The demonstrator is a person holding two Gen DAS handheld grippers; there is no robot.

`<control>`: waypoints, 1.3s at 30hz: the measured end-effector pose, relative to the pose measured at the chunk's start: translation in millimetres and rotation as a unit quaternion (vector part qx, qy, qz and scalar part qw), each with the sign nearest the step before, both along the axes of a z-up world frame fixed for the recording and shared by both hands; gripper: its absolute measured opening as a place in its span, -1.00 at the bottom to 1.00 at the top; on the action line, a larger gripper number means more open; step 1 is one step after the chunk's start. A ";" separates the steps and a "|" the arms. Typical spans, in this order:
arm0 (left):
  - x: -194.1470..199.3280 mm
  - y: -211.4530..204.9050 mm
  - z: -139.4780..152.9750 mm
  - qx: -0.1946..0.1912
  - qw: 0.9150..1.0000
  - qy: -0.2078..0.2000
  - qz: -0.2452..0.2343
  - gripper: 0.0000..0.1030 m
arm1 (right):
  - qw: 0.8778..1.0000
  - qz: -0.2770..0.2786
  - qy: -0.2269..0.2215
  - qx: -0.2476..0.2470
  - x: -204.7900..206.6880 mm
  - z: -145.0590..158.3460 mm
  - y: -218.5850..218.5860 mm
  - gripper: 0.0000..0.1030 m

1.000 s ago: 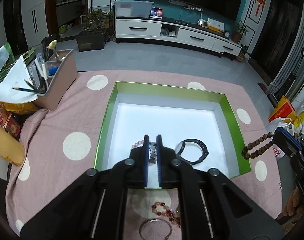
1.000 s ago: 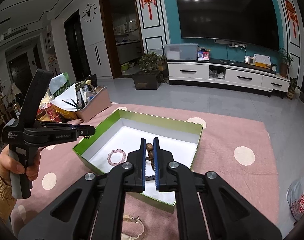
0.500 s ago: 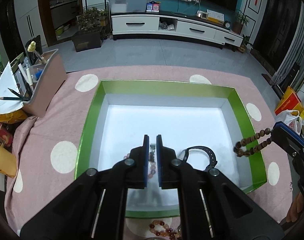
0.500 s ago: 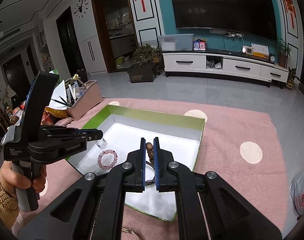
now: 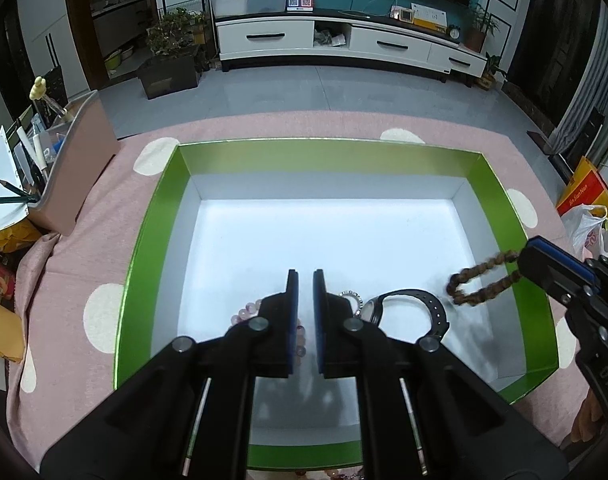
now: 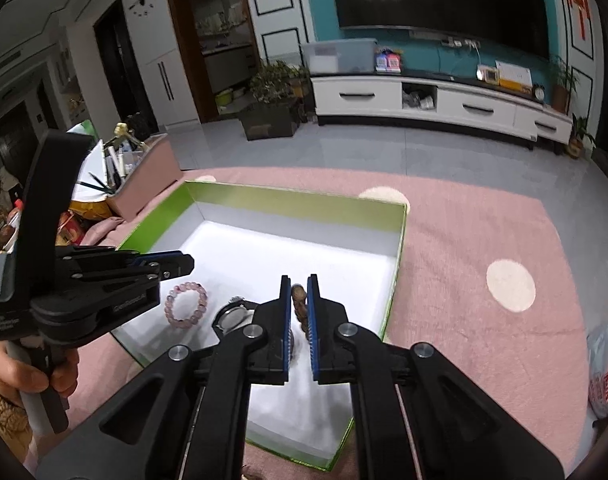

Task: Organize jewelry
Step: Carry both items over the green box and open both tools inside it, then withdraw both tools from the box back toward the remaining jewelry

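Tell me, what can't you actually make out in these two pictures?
- Left wrist view: the pink bead bracelet is half hidden behind the left gripper.
- Same view: the brown bead string is motion-blurred.
- Right wrist view: the watch is partly covered by the right gripper.

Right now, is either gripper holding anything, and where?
The right gripper pinches the brown bead bracelet at one end of its loop; the left gripper holds nothing.

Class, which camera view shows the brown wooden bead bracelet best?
The left wrist view: the brown bead bracelet hangs as a visible loop from the right gripper over the green box. In the right wrist view only a few beads show, pinched between that gripper's fingers.
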State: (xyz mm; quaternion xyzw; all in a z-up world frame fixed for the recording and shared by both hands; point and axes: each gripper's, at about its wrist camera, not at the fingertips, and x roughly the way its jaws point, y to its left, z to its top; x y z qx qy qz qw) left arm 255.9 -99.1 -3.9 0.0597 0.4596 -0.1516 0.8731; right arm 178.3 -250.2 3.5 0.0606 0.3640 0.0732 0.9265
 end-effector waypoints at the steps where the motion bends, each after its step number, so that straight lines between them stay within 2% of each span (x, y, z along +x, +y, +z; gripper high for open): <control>1: -0.1 -0.7 -0.5 0.000 1.000 0.000 0.000 -0.63 | 1.000 -0.003 0.002 0.004 1.0 -1.0 -1.4 -0.70; 3: -1.5 -1.0 0.1 -0.002 1.000 -0.002 -0.001 -0.13 | 1.000 -0.011 0.003 0.012 1.4 -2.8 -5.4 -0.46; 4: -3.2 -1.5 0.8 0.000 1.000 -0.007 -0.002 -0.09 | 1.000 -0.013 0.002 0.014 0.4 -2.9 -6.3 -0.37; 7: -8.1 -3.3 3.5 0.006 1.000 -0.015 -0.005 0.00 | 1.000 -0.016 0.000 0.018 -4.9 -2.0 -10.4 -0.37; 9: -10.7 -3.9 5.8 0.005 1.000 -0.020 -0.004 0.19 | 1.000 -0.018 -0.001 0.021 -9.1 -0.7 -12.3 -0.37; 15: -27.7 -4.9 19.1 0.013 0.999 -0.050 -0.012 0.52 | 1.000 -0.016 -0.012 0.023 -27.2 8.7 -14.7 -0.37; 24: -62.5 3.0 39.2 0.013 0.996 -0.084 -0.017 0.69 | 0.999 -0.013 -0.026 0.016 -59.4 22.6 -11.6 -0.35; 39: -116.0 23.1 63.5 0.012 0.993 -0.112 -0.023 0.74 | 0.999 0.000 -0.038 0.013 -114.6 43.6 4.6 -0.35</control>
